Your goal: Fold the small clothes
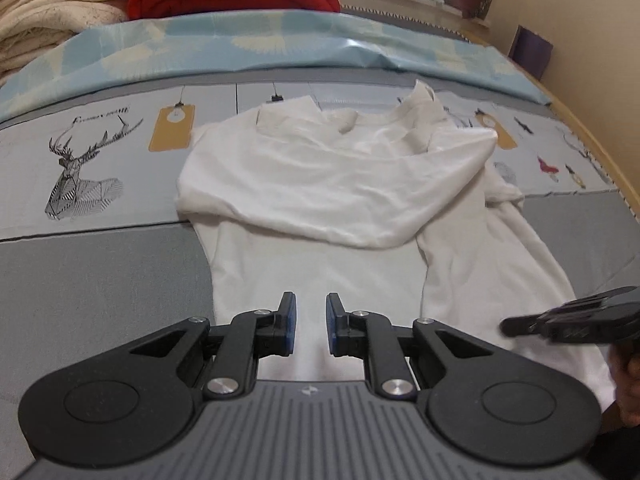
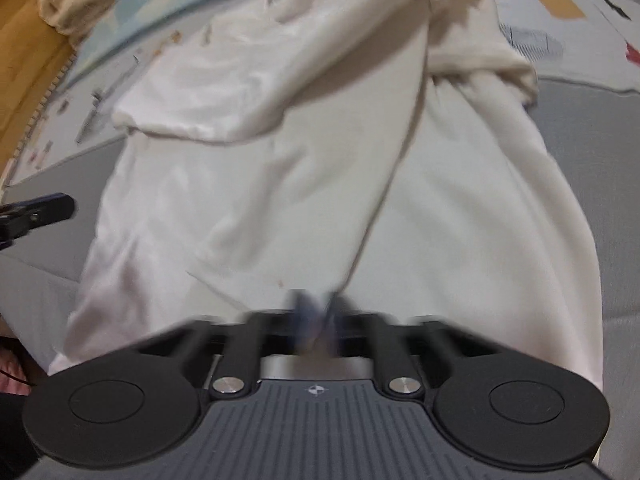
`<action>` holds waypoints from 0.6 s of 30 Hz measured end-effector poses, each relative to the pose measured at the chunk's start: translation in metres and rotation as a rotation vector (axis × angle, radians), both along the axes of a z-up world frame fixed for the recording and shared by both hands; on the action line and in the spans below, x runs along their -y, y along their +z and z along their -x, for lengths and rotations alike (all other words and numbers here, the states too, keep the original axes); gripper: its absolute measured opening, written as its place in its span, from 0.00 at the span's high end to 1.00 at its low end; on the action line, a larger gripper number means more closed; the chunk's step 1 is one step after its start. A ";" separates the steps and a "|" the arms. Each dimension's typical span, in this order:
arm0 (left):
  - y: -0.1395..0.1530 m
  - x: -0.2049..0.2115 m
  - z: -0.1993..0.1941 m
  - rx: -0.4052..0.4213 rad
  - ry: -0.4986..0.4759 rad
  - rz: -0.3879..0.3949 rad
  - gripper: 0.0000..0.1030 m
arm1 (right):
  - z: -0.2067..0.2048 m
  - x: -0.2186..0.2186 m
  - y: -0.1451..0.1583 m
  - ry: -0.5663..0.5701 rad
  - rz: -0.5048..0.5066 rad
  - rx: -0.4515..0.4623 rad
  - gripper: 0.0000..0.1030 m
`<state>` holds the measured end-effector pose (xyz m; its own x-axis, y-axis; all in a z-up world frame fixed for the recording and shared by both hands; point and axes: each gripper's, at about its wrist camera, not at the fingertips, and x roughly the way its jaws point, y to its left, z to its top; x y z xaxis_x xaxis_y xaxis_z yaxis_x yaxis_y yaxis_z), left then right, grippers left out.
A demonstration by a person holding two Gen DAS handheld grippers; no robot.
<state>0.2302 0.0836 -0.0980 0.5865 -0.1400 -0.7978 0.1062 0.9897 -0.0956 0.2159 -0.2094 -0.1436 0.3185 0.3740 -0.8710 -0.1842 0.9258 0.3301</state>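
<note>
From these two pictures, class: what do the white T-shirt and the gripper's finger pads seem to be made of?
White T-shirt: probably soft cotton-type knit with a matte finish; it drapes and wrinkles in limp folds. Left gripper finger pads: likely blue rubber or soft plastic, smooth and dull, set on black hard-plastic fingers.

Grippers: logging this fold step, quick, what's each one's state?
Left gripper: open, holding nothing.
Right gripper: shut; whether on the white shirt cannot be told.

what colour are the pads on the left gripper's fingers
Blue, on black fingers; the left wrist view shows them best, above the white shirt.
</note>
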 end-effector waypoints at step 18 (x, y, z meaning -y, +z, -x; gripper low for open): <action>0.022 -0.040 0.009 0.055 0.033 0.033 0.84 | -0.204 0.363 0.156 -0.478 0.764 0.184 0.99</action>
